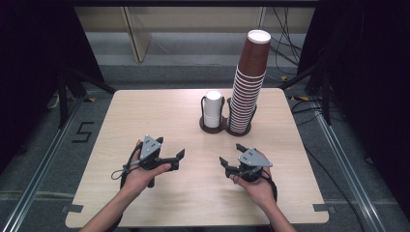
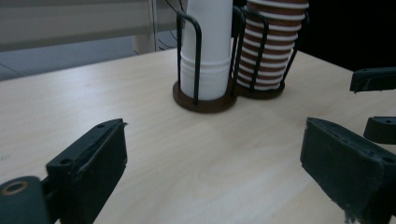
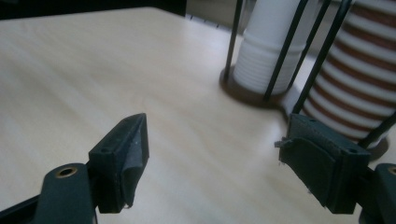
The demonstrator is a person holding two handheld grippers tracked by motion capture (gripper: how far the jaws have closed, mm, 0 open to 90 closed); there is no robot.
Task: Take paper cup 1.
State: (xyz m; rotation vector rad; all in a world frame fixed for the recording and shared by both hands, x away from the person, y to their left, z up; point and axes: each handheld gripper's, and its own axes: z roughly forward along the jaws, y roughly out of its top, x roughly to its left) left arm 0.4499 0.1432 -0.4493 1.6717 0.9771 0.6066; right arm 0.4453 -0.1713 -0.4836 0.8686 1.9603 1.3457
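Observation:
A short stack of white cups (image 1: 212, 108) and a tall, leaning stack of brown cups (image 1: 249, 79) stand side by side in a black wire holder (image 1: 213, 127) at the table's far middle. My left gripper (image 1: 178, 160) rests low over the near left of the table, open and empty, pointing right. My right gripper (image 1: 231, 154) is open and empty at the near right, pointing left. In the left gripper view my gripper (image 2: 215, 172) faces the white cups (image 2: 205, 46) and brown cups (image 2: 268, 51). In the right gripper view my gripper (image 3: 217, 161) is wide apart, with the white cups (image 3: 275, 56) and brown cups (image 3: 355, 88) ahead.
The light wooden table (image 1: 145, 116) is bare in front of the holder and between the grippers. Black curtains hang at both sides. Cables (image 1: 290, 43) lie on the floor behind the table, and a "5" mark (image 1: 84, 131) is on the floor at the left.

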